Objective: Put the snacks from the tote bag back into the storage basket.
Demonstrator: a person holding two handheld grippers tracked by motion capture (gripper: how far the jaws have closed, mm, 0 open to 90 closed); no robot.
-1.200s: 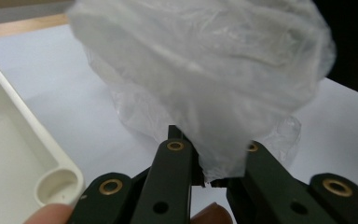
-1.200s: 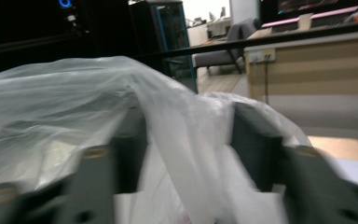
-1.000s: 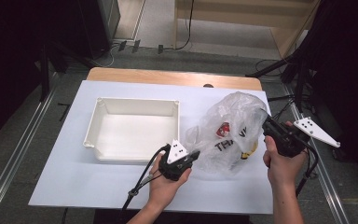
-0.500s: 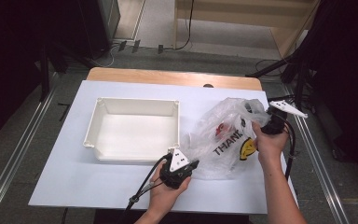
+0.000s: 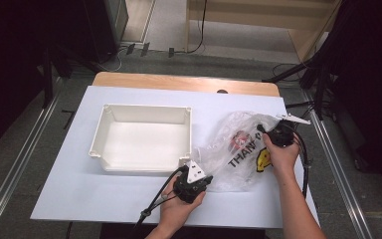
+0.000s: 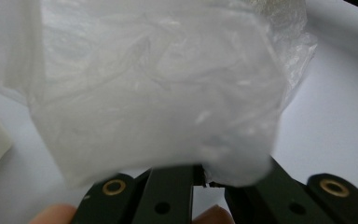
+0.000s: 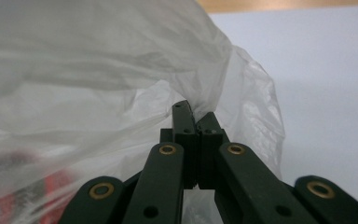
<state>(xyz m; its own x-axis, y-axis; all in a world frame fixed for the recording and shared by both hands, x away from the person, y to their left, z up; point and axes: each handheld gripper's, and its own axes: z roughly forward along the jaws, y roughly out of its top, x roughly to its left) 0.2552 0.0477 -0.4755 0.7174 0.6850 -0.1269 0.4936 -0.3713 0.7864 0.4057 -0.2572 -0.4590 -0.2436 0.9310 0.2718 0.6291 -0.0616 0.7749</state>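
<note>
A crumpled clear plastic bag [image 5: 238,149] with dark lettering, a yellow face and something red [image 5: 237,138] inside lies on the right half of the white table. My left gripper [image 5: 202,175] is at the bag's near-left corner. In the left gripper view the film [image 6: 158,93] drapes over the jaw tips [image 6: 207,175], hiding them, and appears pinched there. My right gripper [image 5: 266,130] is at the bag's far-right edge. In the right gripper view its jaws [image 7: 196,114] are shut on a fold of the bag [image 7: 98,70].
An empty white rectangular tray [image 5: 144,107] stands left of the bag, close to the left gripper. The white sheet [image 5: 104,199] covers the table, with a wooden strip [image 5: 179,82] at the far edge. Metal rails [image 5: 20,164] run along the floor on both sides.
The right hand moved from beside the bag's right side in and away to its far-right edge, where the jaws now grip the film. The left gripper shifted only slightly.
</note>
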